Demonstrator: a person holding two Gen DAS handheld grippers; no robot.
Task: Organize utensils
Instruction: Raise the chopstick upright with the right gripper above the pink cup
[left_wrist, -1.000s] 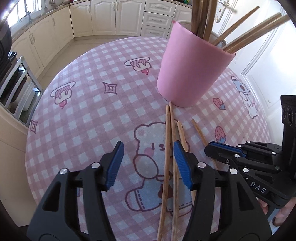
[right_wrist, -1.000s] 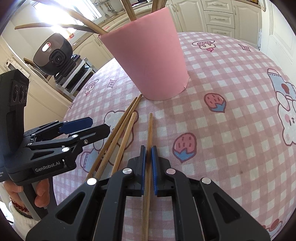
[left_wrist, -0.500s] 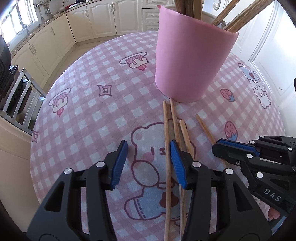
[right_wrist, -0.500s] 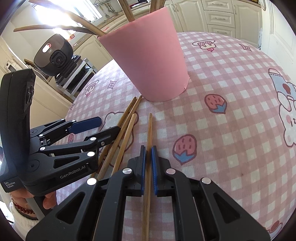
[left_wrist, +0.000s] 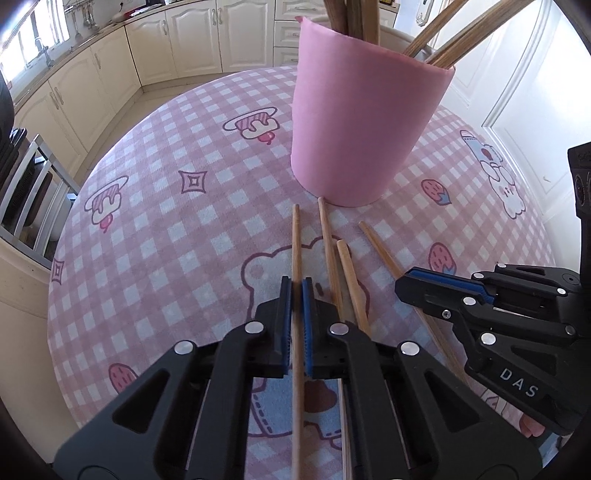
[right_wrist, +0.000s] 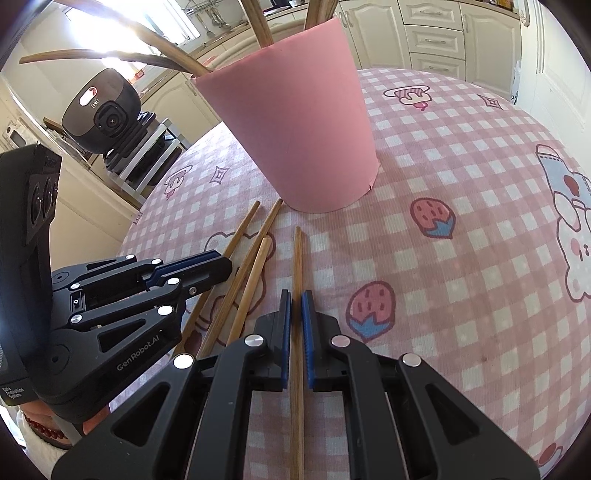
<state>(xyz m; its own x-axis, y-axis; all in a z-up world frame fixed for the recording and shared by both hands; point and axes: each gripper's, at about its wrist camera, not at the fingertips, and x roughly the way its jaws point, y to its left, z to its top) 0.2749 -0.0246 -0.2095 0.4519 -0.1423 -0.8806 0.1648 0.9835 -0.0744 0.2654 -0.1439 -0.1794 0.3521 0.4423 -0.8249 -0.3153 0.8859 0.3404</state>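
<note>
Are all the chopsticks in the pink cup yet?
Not yet. Several already stand in the pink cup. The left gripper and the right gripper each pinch one chopstick lying on the table. Two loose chopsticks lie between them, still to collect.

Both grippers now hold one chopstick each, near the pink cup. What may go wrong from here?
The left gripper and right gripper each pinch a chopstick far from its middle, so it may pivot or slip when lifted. The two loose chopsticks lie close between them and may get dragged. The pink cup, already full, might tip if bumped.
</note>
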